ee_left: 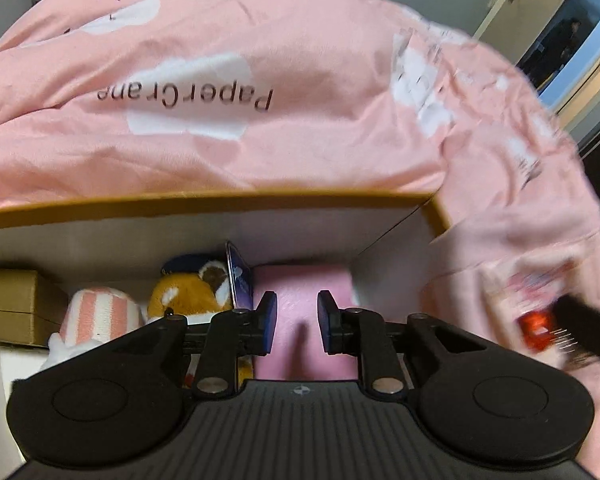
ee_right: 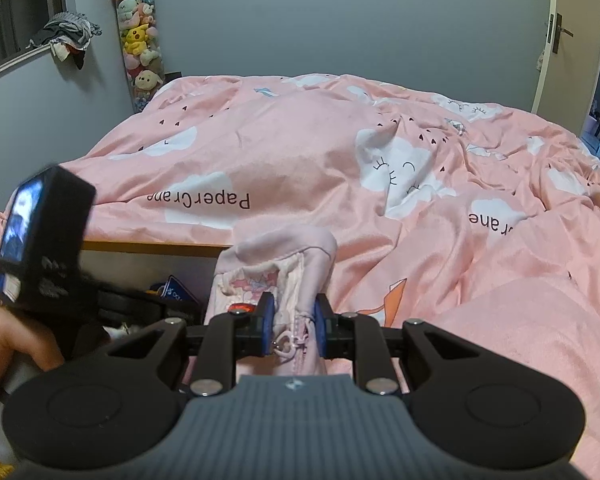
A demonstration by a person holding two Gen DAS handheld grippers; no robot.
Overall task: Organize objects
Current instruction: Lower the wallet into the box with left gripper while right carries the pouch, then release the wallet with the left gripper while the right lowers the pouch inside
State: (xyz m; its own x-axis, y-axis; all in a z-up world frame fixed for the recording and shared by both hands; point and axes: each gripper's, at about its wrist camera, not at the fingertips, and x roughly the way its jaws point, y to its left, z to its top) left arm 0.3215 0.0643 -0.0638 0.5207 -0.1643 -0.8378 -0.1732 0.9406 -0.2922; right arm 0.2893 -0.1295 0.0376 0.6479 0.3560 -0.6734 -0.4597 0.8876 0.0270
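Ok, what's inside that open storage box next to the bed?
In the box: a pink pouch, an orange plush, a striped plush, a dark blue card and a cardboard carton. The left hand-held gripper hides the rest.

Left gripper (ee_left: 297, 322): jaws parted, blue pads facing each other across an unfilled gap, fingers level and pointing forward. Right gripper (ee_right: 293, 326): jaws closed on pink fabric pouch (ee_right: 284, 276), pads pressing its zipper edge. Person's left hand (ee_right: 8, 340): bare, wrapped around left gripper's handle.
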